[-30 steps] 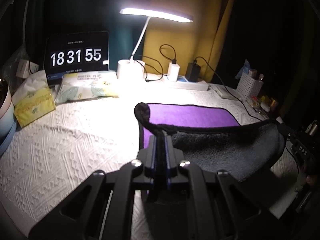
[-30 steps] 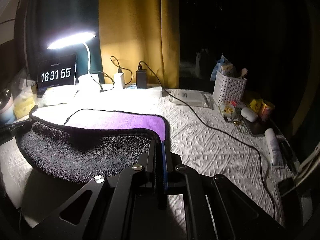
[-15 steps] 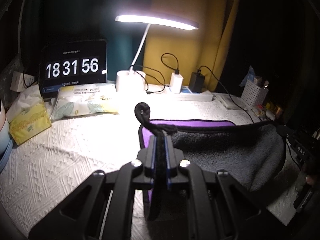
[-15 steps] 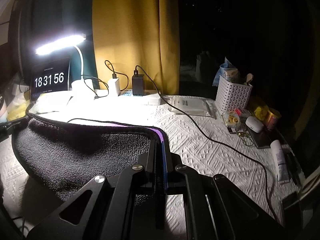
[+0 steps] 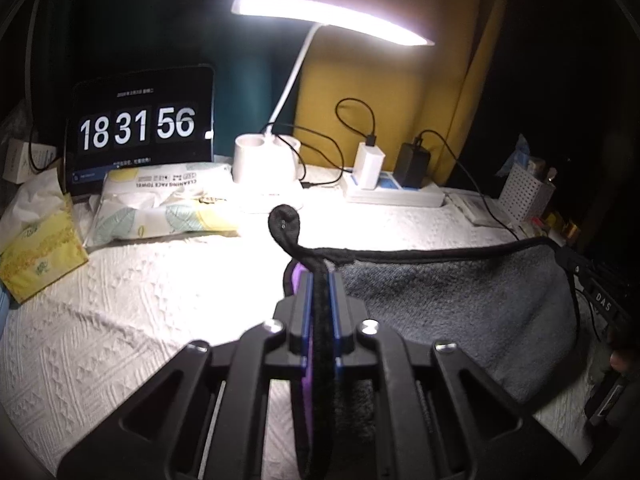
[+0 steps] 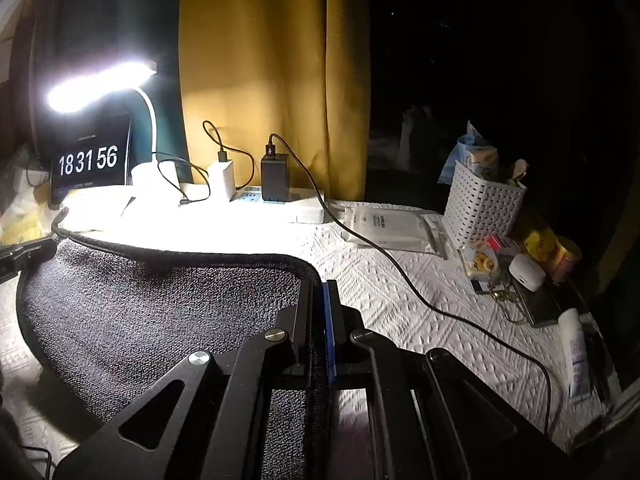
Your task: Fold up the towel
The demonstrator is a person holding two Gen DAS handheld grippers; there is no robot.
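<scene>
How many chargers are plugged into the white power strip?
2: a white charger on the power strip toward the lamp, and a black charger beside it. None seems hidden.

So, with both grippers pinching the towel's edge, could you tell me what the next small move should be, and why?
Probably carry both held corners forward and lower them toward the lamp side. The left gripper and right gripper are each shut on the towel's black-trimmed edge, and the grey side hangs between them above the white table cover, so the fold is not yet laid.
</scene>
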